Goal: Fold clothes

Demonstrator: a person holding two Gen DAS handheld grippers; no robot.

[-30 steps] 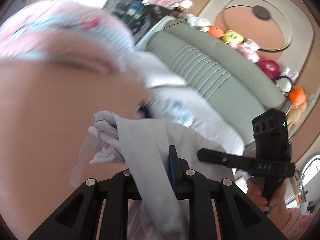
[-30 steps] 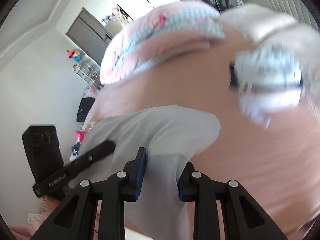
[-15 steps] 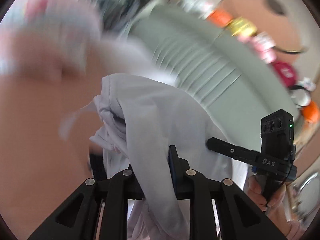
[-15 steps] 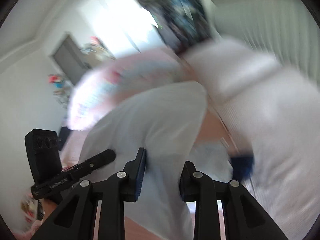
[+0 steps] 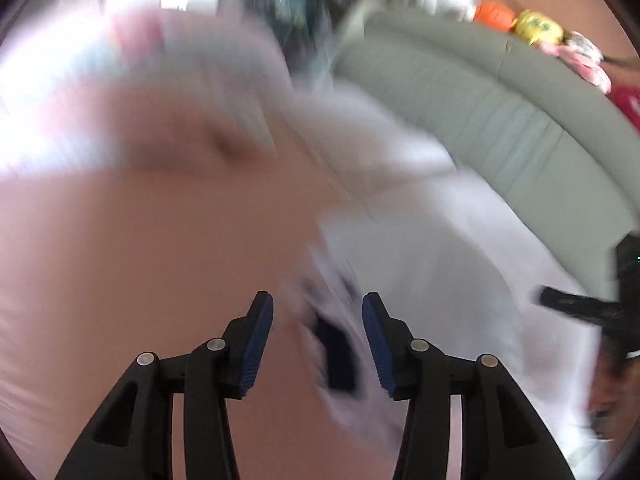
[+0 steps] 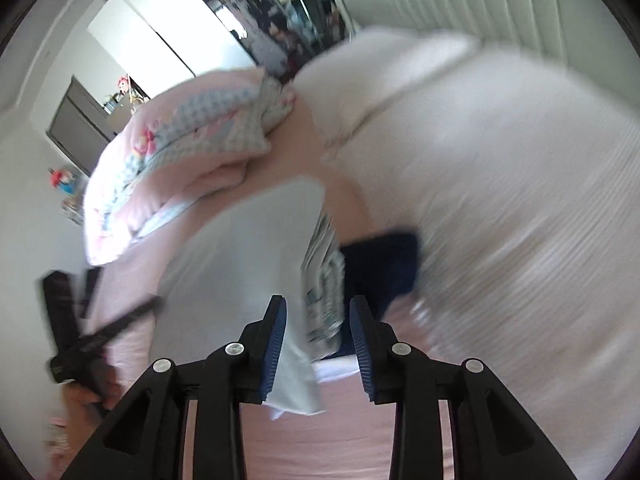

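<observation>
A pale grey garment (image 6: 248, 248) lies on the pink bed sheet (image 6: 360, 440), its edge just in front of my right gripper (image 6: 318, 316), which is open with nothing between its pads. In the left wrist view the same garment (image 5: 440, 280) is a blurred pale shape on the sheet, right of my left gripper (image 5: 318, 312), which is open and empty. A patterned folded cloth (image 6: 324, 280) and a dark blue cloth (image 6: 380, 264) lie beside the grey garment. The right gripper also shows in the left wrist view (image 5: 592, 308), the left one in the right wrist view (image 6: 92, 336).
A pink and blue patterned quilt (image 6: 168, 160) is bundled at the far side of the bed. A white pillow or blanket (image 6: 500, 160) fills the right. A grey-green padded headboard (image 5: 500, 112) carries plush toys (image 5: 532, 24) on top.
Both grippers have opened and let go of the grey garment, which now lies on the bed. Both cameras swung fast, so the views are blurred.
</observation>
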